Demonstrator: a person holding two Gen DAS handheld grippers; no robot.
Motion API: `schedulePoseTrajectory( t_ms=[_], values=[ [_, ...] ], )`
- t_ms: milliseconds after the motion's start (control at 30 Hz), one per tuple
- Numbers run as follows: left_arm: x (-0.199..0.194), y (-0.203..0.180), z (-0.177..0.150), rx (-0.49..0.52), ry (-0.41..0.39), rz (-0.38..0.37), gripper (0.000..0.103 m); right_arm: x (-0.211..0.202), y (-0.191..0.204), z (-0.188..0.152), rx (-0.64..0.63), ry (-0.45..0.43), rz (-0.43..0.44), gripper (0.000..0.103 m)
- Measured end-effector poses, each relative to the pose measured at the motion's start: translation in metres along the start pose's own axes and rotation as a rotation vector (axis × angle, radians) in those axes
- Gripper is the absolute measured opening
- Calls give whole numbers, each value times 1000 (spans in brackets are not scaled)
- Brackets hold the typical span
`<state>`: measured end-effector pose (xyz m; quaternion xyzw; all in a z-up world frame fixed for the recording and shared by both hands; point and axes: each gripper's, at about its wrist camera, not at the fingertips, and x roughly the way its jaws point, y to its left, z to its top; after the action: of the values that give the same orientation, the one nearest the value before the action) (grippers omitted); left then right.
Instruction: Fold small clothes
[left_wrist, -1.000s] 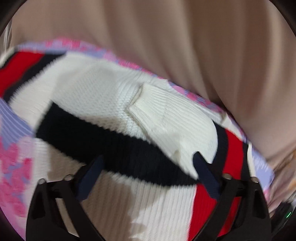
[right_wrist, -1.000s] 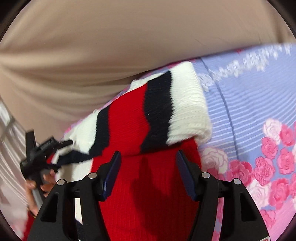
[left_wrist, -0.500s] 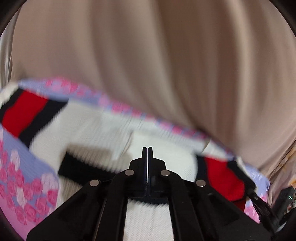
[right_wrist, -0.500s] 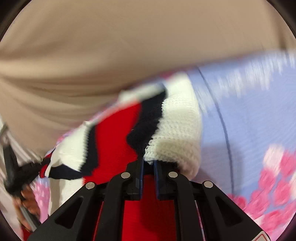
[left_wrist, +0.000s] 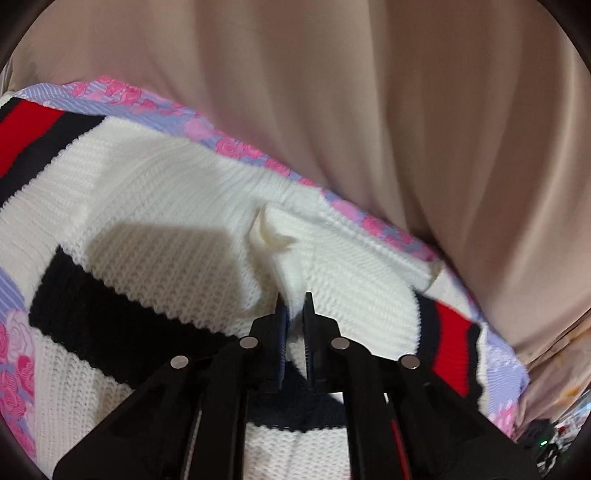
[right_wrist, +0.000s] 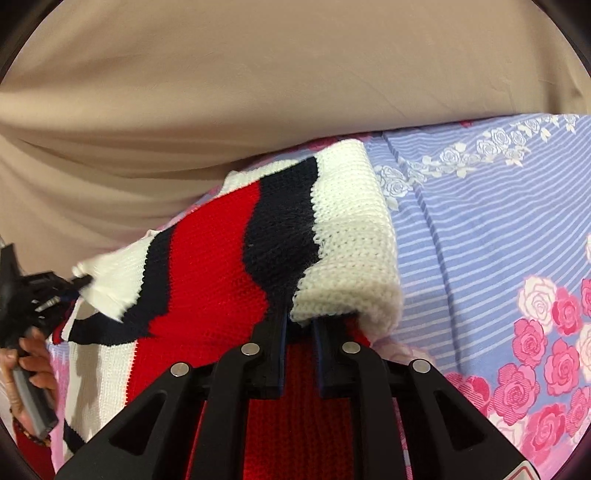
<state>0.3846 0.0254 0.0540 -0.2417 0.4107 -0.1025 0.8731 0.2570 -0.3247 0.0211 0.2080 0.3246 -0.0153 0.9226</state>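
Knit sweater (left_wrist: 155, 221) lies on the floral bedsheet (right_wrist: 498, 229) by the beige curtain (left_wrist: 369, 92), both grippers clamped on it, left gripper (left_wrist: 294, 295) pinching white fabric, right gripper (right_wrist: 301, 314) the cuff fold: lift evenly, keep tension, lay edge square.

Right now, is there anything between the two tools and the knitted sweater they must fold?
Nothing visible. The left tool is shut on white knit of the sweater, and the right tool is shut on its folded edge. Only the floral sheet lies beneath it.
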Motion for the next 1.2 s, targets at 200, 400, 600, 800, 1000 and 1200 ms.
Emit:
schedulePoseTrajectory(
  t_ms=[200,400,600,800,1000,1200],
  values=[
    [-51,4,-9,51,-151,4,7,18,0,2,18,80,-22,9],
    [-3,33,-24,89,-73,120,7,15,-2,0,30,96,-27,9],
    [-5,41,-36,154,-112,124,9,-40,19,6,-8,-93,-80,16],
    [-7,28,-48,168,-134,147,10,20,46,6,-224,49,-273,9],
    [-7,39,-47,129,-128,81,11,8,28,-4,-110,-10,-263,5],
    [-24,74,-41,-35,-123,-75,15,18,44,-22,-205,-6,-338,8]
  ],
)
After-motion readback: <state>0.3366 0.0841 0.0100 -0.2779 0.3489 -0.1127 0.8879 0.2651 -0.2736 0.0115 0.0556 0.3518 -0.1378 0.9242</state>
